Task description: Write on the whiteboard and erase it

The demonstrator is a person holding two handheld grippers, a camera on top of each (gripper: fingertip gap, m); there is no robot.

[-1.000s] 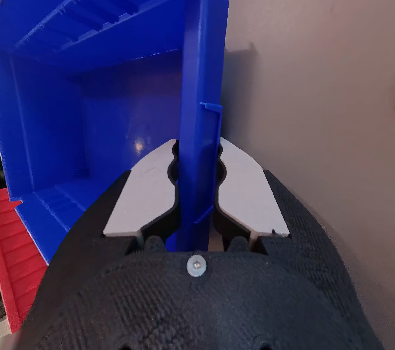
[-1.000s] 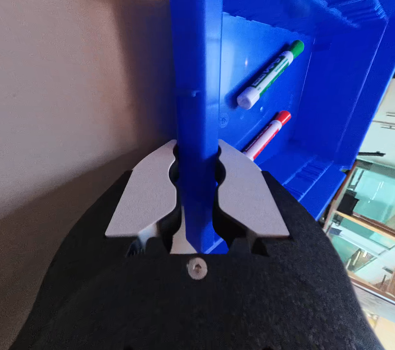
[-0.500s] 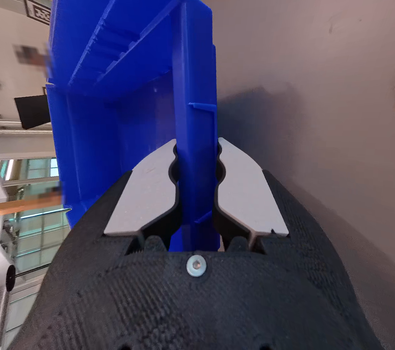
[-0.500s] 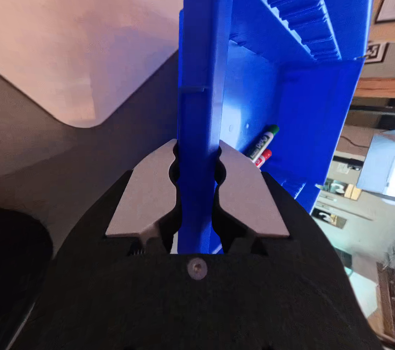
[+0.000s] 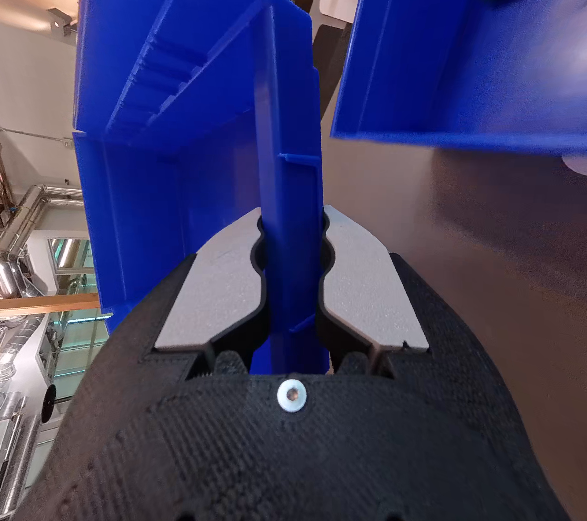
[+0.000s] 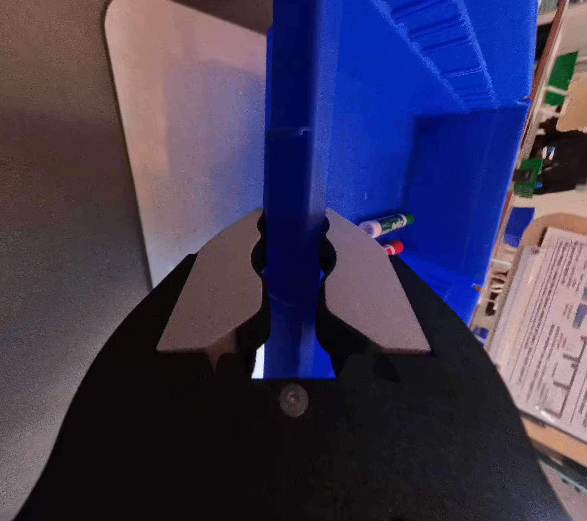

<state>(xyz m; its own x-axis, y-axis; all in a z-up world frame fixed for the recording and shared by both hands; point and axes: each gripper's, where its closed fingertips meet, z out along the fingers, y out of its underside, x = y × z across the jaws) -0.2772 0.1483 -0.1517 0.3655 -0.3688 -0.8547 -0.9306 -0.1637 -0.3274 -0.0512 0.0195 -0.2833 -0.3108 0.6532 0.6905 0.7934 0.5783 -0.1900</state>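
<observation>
Lifted since a second ago, your blue bins ride clamped in both jaws; markers, light and probably slippery, lie lower right. Whiteboard sits upper left; grip barrels mid-length.

Two blue bins: the nearer one on the left and a second farther right. Two markers lie in the latter: one green-capped, one red-capped. One whiteboard, left.
</observation>
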